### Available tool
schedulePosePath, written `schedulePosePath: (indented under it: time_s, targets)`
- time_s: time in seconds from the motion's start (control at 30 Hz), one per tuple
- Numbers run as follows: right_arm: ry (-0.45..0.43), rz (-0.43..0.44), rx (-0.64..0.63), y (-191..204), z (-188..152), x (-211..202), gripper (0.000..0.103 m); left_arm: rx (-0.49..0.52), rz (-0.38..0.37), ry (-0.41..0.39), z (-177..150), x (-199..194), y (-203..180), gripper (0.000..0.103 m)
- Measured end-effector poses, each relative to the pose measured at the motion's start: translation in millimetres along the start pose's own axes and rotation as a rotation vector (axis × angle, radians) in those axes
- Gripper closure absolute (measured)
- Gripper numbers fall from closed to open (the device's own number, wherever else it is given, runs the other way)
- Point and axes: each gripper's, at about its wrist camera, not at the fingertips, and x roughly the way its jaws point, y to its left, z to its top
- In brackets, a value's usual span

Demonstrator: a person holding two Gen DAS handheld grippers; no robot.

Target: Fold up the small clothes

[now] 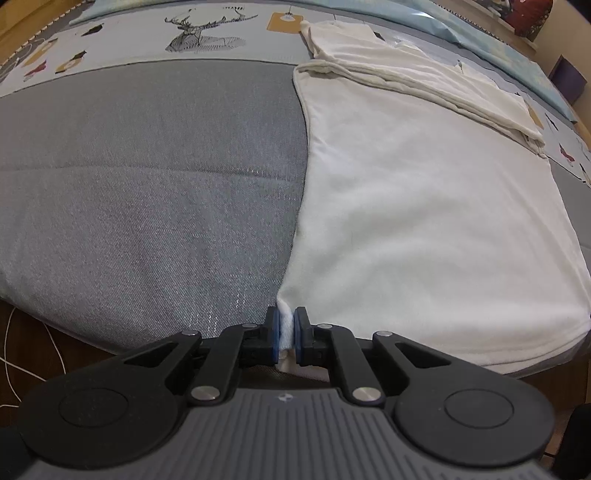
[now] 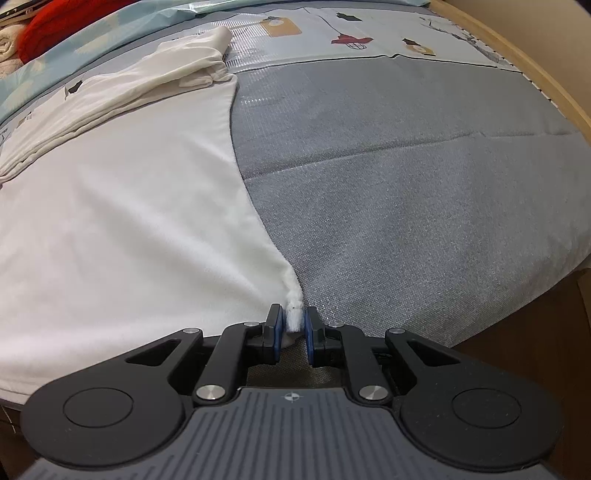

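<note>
A white garment lies spread flat on the grey bed surface. My left gripper is shut on its near left corner at the bed's front edge. In the right wrist view the same white garment fills the left half. My right gripper is shut on its near right corner, which is bunched between the blue pads. A folded white garment lies along the far end of the spread one; it also shows in the right wrist view.
A patterned sheet with a deer print covers the far part of the bed. A light blue pillow and a red item lie at the back. A wooden bed frame runs along the right. White cords hang below the front edge.
</note>
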Motion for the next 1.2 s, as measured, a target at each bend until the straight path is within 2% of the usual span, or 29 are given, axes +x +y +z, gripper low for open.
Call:
schedulePosePath:
  time_s: [0.2,0.37,0.47,0.63,0.73,0.87,0.93,1.0,1.1,1.2]
  targets:
    - [-0.048,0.007,-0.011,0.8,2.2,-11.5,0.096,0.001,-0.001,-0.051,2.2,-14.8,-0.8,0.097]
    - [-0.158,0.061,-0.031,2.3,11.7,-41.6,0.097,0.019,-0.026,-0.177,4.0,-51.1,-1.9,0.097]
    - [-0.240,0.126,-0.012,0.4,17.8,-71.6,0.097,0.029,-0.067,-0.266,2.7,-83.8,-2.8,0.097]
    - [-0.344,0.252,0.006,-11.9,17.4,-130.0,0.097,-0.050,-0.168,-0.392,2.3,-147.3,17.4,0.098]
    - [-0.420,0.322,0.023,-24.8,12.4,-173.4,0.098,-0.083,-0.227,-0.475,-11.4,-194.0,36.0,0.098]
    - [-0.541,0.472,0.089,-57.2,1.0,-238.6,0.098,-0.133,-0.267,-0.566,-33.0,-245.5,55.3,0.098]
    - [-0.587,0.503,0.088,-68.9,-0.8,-258.1,0.098,-0.154,-0.281,-0.565,-31.8,-250.2,58.9,0.098]
    - [-0.590,0.508,0.082,-73.0,4.1,-259.9,0.098,-0.142,-0.272,-0.541,-23.1,-239.4,55.4,0.098]
    - [-0.550,0.452,0.064,-65.1,17.4,-235.4,0.098,-0.141,-0.248,-0.463,-0.3,-210.8,46.2,0.098]
    - [-0.499,0.422,0.077,-52.9,33.0,-205.2,0.098,-0.107,-0.200,-0.422,25.6,-185.6,38.6,0.098]
